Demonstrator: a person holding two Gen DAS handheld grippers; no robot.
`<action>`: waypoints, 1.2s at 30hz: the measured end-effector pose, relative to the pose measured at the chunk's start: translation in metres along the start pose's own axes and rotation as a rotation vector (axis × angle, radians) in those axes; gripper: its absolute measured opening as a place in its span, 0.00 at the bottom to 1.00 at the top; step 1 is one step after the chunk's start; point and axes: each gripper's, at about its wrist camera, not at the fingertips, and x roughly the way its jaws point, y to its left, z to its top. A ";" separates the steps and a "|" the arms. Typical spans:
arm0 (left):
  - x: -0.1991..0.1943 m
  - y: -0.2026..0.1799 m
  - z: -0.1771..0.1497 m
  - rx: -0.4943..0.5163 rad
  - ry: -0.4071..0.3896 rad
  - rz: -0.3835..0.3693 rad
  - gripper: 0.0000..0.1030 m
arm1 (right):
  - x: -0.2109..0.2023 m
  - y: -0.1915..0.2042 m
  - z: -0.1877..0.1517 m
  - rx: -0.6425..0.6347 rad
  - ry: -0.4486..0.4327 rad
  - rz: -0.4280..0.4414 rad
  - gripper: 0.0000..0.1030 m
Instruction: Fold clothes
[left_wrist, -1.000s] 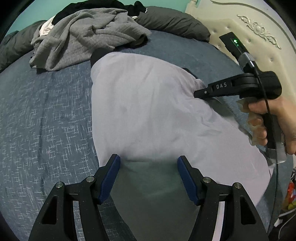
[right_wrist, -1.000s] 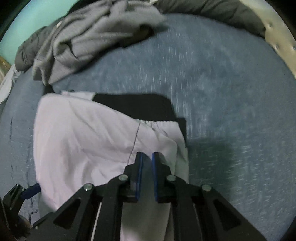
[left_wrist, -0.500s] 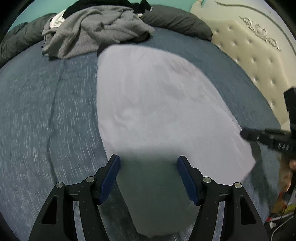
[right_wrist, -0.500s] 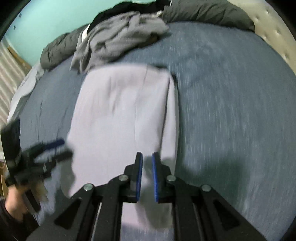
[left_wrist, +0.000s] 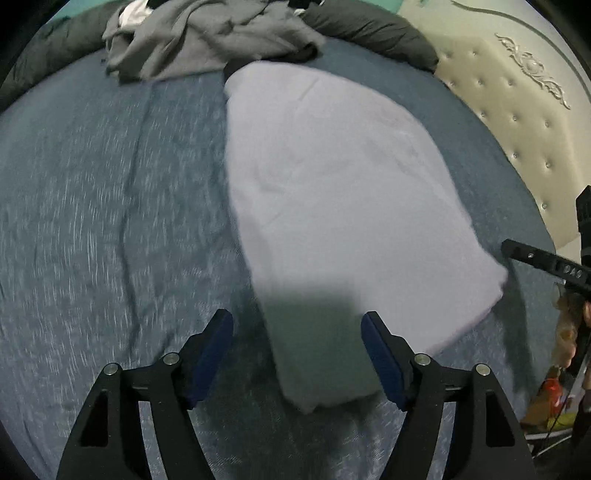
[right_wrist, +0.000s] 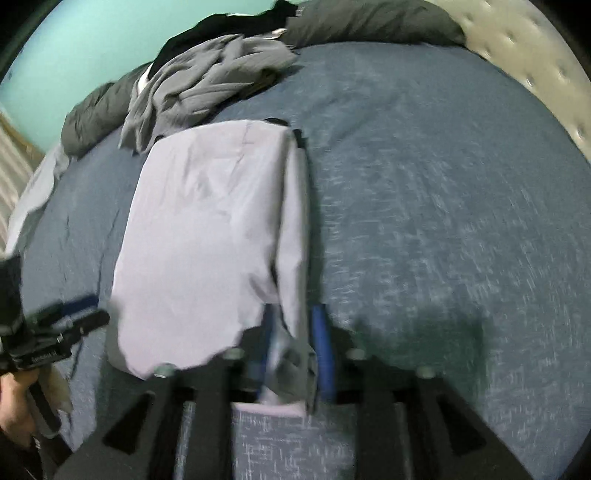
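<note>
Right gripper (right_wrist: 293, 354) pulled back, jaws parting around lilac garment (left_wrist: 332, 192) corner; left gripper (left_wrist: 297, 354) stood released. Likely mid-fold; next fold needs fresh grips.

My bed, covered in a blue-grey heathered sheet (left_wrist: 92, 221), carries a pale lilac folded garment (left_wrist: 332, 192) lying flat. Beyond its far end lie a crumpled grey sweatshirt heap (left_wrist: 207, 40) and dark grey pillows (left_wrist: 373, 33).

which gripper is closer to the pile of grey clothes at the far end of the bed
Neither by much. Both the left gripper and the right gripper sit at the near end of the lilac garment, the far side from the grey clothes pile; the right has cloth between its fingers.
</note>
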 end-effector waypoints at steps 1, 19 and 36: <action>0.001 0.003 -0.003 -0.004 0.004 -0.005 0.73 | 0.003 -0.006 0.000 0.026 0.022 0.028 0.45; 0.038 0.014 -0.007 -0.127 0.065 -0.212 0.75 | 0.060 -0.001 -0.010 0.118 0.183 0.189 0.60; 0.048 0.002 -0.003 -0.089 0.029 -0.213 0.68 | 0.084 0.027 -0.005 0.042 0.174 0.204 0.58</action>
